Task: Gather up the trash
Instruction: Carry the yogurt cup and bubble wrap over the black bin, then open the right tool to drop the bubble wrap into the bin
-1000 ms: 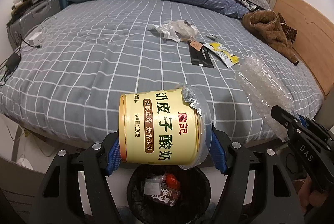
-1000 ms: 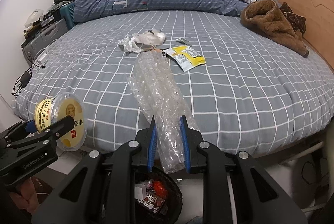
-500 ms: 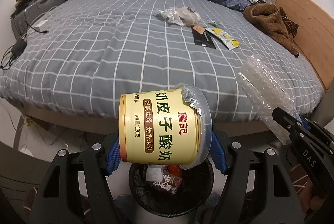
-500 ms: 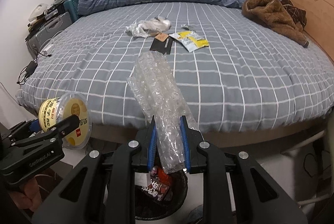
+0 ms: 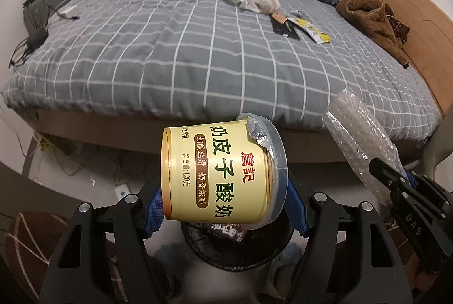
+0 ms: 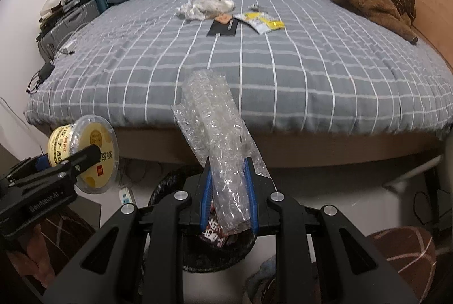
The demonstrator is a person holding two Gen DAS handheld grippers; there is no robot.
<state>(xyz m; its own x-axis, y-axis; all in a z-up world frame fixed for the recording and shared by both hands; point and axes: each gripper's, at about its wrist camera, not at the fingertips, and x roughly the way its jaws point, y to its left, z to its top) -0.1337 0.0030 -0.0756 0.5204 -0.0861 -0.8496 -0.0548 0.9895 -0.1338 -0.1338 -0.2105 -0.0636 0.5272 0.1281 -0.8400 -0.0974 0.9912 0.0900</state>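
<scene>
Left gripper (image 5: 223, 207) clamps a yogurt cup (image 5: 220, 170) lying sideways; right gripper (image 6: 228, 199) pinches a bubble-wrap roll (image 6: 218, 145) pointing up and away. The bin (image 5: 237, 244) sits directly below both, the cup's gripper slightly nearer its centre.

We look down along each tool, side by side at the foot of the bed (image 5: 198, 49), sharing the trash bin (image 6: 170, 185) close below.

A: Where do your held items sit?
B: Your yogurt cup (image 5: 218, 170) hangs left of the bubble wrap (image 6: 220, 145); both hang over the trash bin (image 6: 170, 185), before the bed (image 6: 254, 71).
A: And on the bed?
B: Wrappers (image 6: 260, 22) lie mid-bed.
</scene>
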